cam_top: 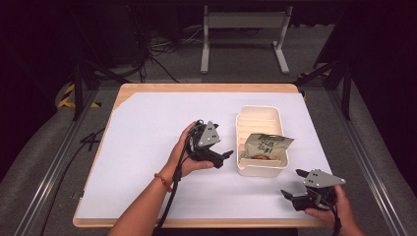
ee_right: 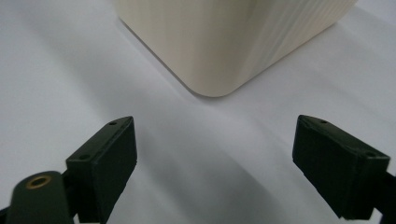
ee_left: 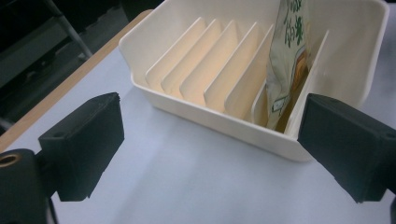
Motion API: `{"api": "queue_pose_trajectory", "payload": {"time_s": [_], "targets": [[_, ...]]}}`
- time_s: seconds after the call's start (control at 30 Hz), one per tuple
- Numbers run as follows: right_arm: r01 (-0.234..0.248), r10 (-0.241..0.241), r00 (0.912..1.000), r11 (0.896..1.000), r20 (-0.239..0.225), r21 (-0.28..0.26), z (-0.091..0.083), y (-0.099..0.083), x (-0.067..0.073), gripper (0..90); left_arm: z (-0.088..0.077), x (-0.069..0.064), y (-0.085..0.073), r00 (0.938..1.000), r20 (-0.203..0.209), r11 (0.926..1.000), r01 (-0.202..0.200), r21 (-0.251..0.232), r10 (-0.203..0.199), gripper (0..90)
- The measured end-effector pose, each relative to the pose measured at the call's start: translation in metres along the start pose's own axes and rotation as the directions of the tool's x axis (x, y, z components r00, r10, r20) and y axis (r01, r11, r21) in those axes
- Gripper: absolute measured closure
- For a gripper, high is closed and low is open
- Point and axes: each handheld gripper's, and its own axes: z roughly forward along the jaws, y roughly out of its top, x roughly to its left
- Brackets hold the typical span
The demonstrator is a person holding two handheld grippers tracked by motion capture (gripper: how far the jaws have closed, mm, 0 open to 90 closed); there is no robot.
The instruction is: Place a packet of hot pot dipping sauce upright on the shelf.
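**Both grippers empty by the bin**

Nearest us, our right gripper [cam_top: 295, 185] hovers off the bin's [cam_top: 243, 168] near corner, jaws apart. Our left gripper [cam_top: 227, 156] faces its left side, jaws wide. A packet [cam_top: 265, 146] stands in the bin's near slot.

One cream bin [cam_top: 260, 169] sits on one white sheet [cam_top: 147, 147] covering one wooden table [cam_top: 206, 88]. Inside stand six dividers [ee_left: 219, 74] (as counted in the left gripper view) and one snack packet [cam_top: 265, 146]. Two grippers appear, left [cam_top: 227, 155] and right [cam_top: 293, 186], and beyond the table one white frame [cam_top: 244, 37].
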Motion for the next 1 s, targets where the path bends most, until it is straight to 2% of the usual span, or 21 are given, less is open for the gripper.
{"api": "queue_pose_trajectory", "payload": {"time_s": [0.07, 0.27, 0.33, 0.47, 0.6, 0.93, 1.0], "targets": [[0.0, 0.0, 1.0, 1.0, 0.0, 0.0, 0.0, 0.0, 0.0, 14.5, -0.004, 0.0, -0.001, 0.9999, -0.012, 1.0, -0.007, 0.0, 0.007, 7.7], [0.006, -0.006, 1.0, 1.0, 0.004, 0.005, 0.001, 0.0, 0.001, 14.5, -0.009, -0.001, -0.006, 0.9998, -0.014, 0.9997, -0.016, 0.021, 0.016, 7.5], [0.006, -0.006, 1.0, 1.0, 0.003, 0.005, 0.001, 0.0, 0.001, 14.5, -0.012, -0.001, -0.008, 0.999, -0.026, 0.9986, -0.035, 0.04, 0.036, 7.1], [0.005, -0.005, 1.0, 1.0, 0.003, 0.007, 0.001, 0.0, 0.001, 14.5, -0.019, -0.001, -0.012, 0.999, -0.033, 0.9991, -0.03, 0.03, 0.031, 7.1], [0.006, -0.006, 1.0, 1.0, 0.004, 0.006, 0.001, 0.0, 0.001, 14.4, -0.025, 0.0, -0.016, 0.9981, -0.046, 0.9983, -0.04, 0.042, 0.042, 6.9], [0.007, -0.007, 1.0, 1.0, 0.004, 0.006, 0.001, 0.0, 0.001, 14.3, -0.042, 0.003, -0.033, 0.9956, -0.089, 0.998, -0.024, 0.058, 0.029, 6.9], [0.005, -0.005, 1.0, 1.0, 0.004, 0.006, 0.001, 0.0, 0.0, 14.3, -0.045, 0.004, -0.037, 0.9941, -0.101, 0.9971, -0.033, 0.068, 0.04, 6.8]]}}
